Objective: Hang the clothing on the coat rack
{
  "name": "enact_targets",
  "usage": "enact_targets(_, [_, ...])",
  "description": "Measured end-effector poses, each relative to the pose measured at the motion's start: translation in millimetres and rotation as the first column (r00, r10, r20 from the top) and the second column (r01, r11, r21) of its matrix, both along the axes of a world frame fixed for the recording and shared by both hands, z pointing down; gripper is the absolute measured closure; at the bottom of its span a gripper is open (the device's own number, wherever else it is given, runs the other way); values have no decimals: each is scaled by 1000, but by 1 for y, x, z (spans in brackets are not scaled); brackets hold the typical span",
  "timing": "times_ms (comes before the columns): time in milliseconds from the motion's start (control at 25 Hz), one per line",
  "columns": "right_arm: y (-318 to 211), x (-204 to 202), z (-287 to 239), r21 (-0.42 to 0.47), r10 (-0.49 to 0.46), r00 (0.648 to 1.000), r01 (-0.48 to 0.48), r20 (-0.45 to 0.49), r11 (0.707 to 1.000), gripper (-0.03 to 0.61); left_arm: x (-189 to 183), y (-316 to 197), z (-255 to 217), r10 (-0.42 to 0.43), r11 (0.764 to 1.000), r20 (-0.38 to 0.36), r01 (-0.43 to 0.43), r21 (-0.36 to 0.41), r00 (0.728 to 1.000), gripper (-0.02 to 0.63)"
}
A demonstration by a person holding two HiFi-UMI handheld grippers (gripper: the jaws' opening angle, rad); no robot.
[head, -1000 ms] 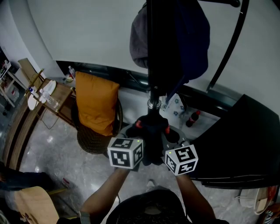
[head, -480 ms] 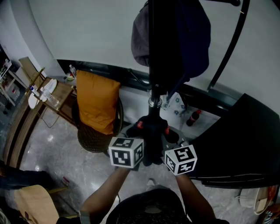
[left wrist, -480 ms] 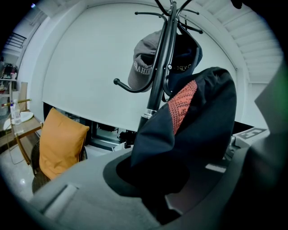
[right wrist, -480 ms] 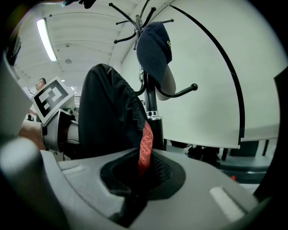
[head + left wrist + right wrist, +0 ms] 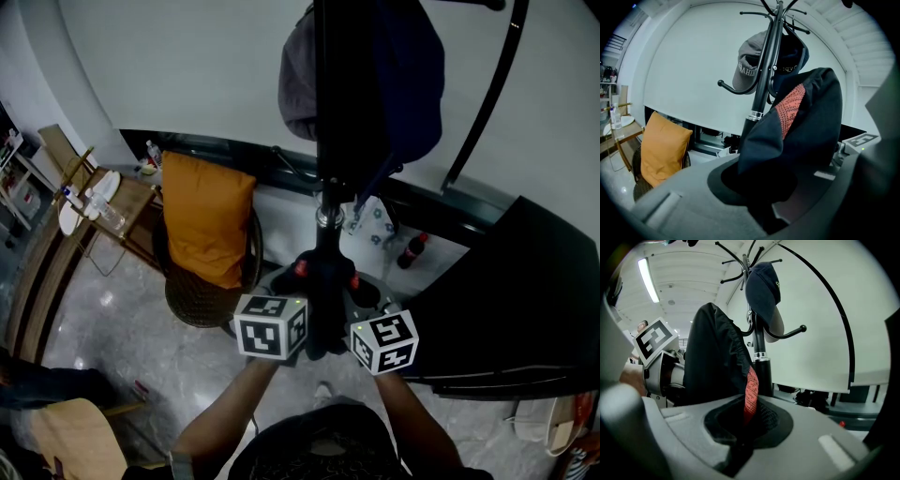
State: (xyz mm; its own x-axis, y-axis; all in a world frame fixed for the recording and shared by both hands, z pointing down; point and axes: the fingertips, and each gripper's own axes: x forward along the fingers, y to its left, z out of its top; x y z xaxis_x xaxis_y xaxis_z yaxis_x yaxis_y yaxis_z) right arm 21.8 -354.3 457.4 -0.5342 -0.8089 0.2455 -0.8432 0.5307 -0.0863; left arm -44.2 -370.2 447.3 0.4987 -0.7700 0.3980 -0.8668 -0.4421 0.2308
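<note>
The left gripper point(image 5: 761, 190) and right gripper point(image 5: 740, 427) each pinch a fold of the dark garment point(image 5: 806, 122), which is bunched between them close in front of the coat rack point(image 5: 759, 93). Caps point(image 5: 749, 65) hang above. To the left, an orange cushion point(image 5: 204, 220) leans in a chair point(image 5: 202, 305) on glossy grey floor point(image 5: 112, 328).

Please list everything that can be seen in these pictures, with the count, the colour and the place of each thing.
coat rack: one, black, in front of the person
grey cap: one, grey, on a rack hook
navy cap: one, navy, on a rack hook
garment: one, dark with a red strip, held up beside the rack pole
cushion: one, orange, on the wicker chair
wicker chair: one, dark, left of the rack
side table: one, wooden, far left
bottle: one, dark with red cap, on the floor right of the rack
left gripper: one, grey, jaws shut on the garment
right gripper: one, grey, jaws shut on the garment
</note>
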Motion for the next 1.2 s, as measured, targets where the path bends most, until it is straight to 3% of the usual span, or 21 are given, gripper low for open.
enact_targets(1200, [16, -11, 11, -12, -27, 999, 27, -18, 1000, 531, 7, 12, 9, 44, 999, 37, -44, -11, 998, 575])
